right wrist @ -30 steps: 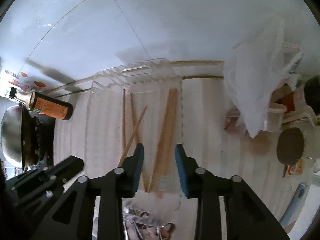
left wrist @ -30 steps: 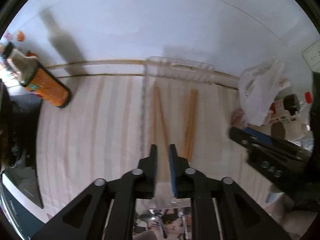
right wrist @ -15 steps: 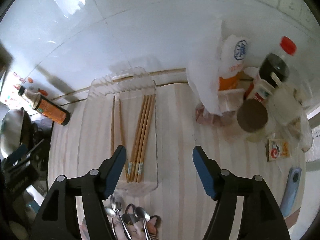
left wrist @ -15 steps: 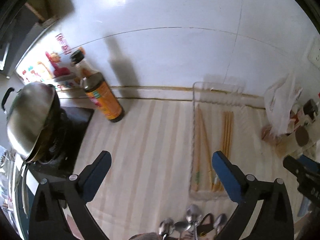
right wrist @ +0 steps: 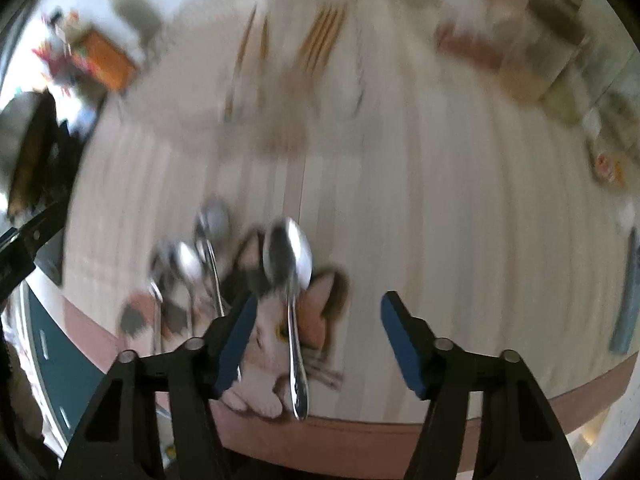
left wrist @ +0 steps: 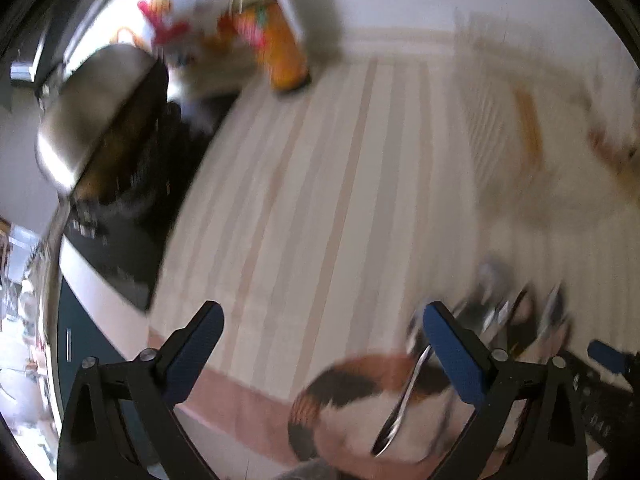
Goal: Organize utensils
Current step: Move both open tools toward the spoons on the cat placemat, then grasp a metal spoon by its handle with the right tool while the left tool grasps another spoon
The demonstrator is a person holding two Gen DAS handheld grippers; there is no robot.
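Both views are motion-blurred. Several metal spoons lie on a cat-print mat at the counter's front edge. In the right wrist view one large spoon (right wrist: 290,276) lies just ahead of my open right gripper (right wrist: 316,320), with smaller spoons (right wrist: 196,264) to its left. Wooden chopsticks (right wrist: 320,40) lie in a clear tray (right wrist: 362,76) at the back. My left gripper (left wrist: 320,340) is open and empty above the striped counter; a spoon (left wrist: 402,400) lies by its right finger, more spoons (left wrist: 500,304) beyond.
An orange-labelled bottle (left wrist: 284,52) stands at the back left beside a steel wok (left wrist: 100,108) on a black stove (left wrist: 120,240). Jars and packets (right wrist: 540,52) crowd the back right. A blue object (right wrist: 628,300) lies at the right edge.
Both grippers opened wide, pulled back from the chopstick tray and swung down toward the spoons on the cat mat. The chopsticks stay in the tray.
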